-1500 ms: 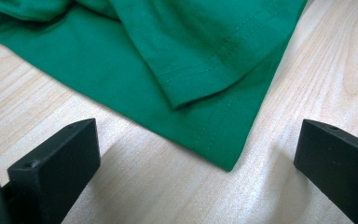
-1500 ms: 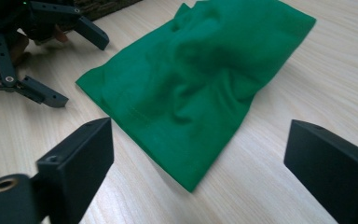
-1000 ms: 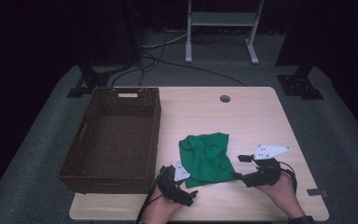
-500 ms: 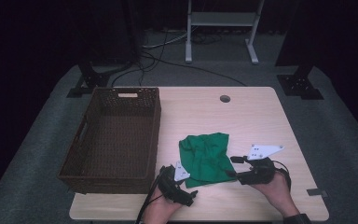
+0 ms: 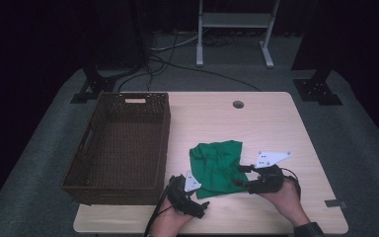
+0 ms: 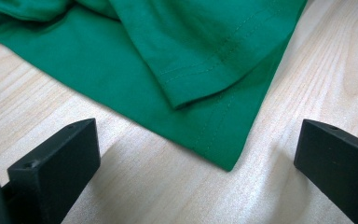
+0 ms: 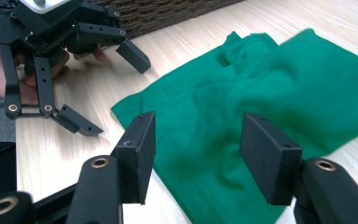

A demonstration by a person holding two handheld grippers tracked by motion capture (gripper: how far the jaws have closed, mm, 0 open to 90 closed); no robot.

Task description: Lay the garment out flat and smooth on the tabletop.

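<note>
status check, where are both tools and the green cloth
Left tool open at cloth corner. Right tool closing over green cloth, not pinching yet. Basket alongside, nothing blocking.

I can't make out any writing, label, brand, number or sign from here, not on the green cloth (image 5: 216, 163), the woven basket (image 5: 120, 148), the tabletop (image 5: 261, 123) or either tool.

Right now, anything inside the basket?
The wicker basket looks bare in the high view: just its woven floor, no items on it. The strip of floor along its near wall is hidden by that wall. The green cloth lies outside, on the table.
</note>
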